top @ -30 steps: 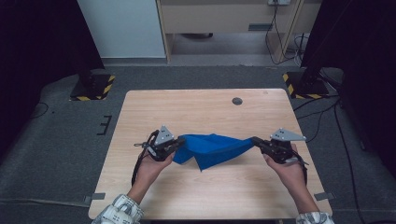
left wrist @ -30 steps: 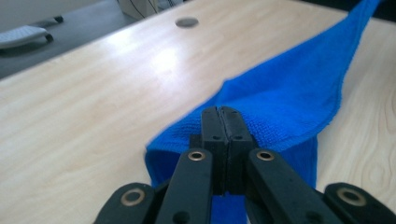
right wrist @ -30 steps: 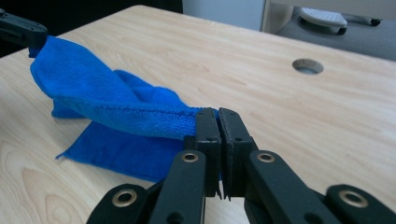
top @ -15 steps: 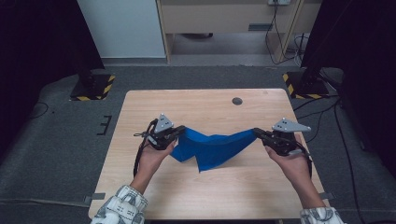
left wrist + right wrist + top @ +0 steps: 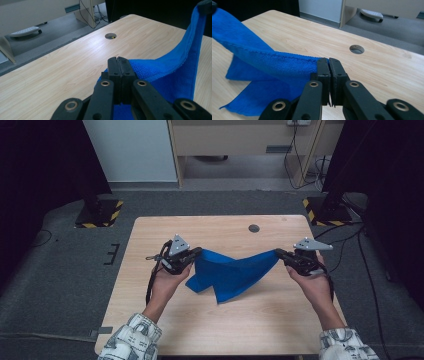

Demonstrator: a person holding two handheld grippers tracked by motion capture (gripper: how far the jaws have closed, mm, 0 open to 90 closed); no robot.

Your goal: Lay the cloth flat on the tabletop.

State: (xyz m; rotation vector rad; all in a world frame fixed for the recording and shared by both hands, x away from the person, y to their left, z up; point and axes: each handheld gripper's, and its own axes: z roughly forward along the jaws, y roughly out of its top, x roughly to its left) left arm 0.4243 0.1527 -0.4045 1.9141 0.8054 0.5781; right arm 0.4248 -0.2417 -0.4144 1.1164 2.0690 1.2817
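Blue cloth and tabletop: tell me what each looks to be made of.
Blue cloth: soft looped textile, probably microfibre or terry; matte, with a nubbly weave and a stitched hem, and it sags freely between the grippers. Tabletop: light wood-grain board, possibly laminate; smooth with a faint sheen, and the grain runs in straight lines.

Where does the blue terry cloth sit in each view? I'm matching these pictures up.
High view: blue terry cloth at table centre, slung between both claws.
Left gripper view: right half, rising to the top right corner.
Right gripper view: left half.
Shared landmark: round cable hole in the wooden tabletop.
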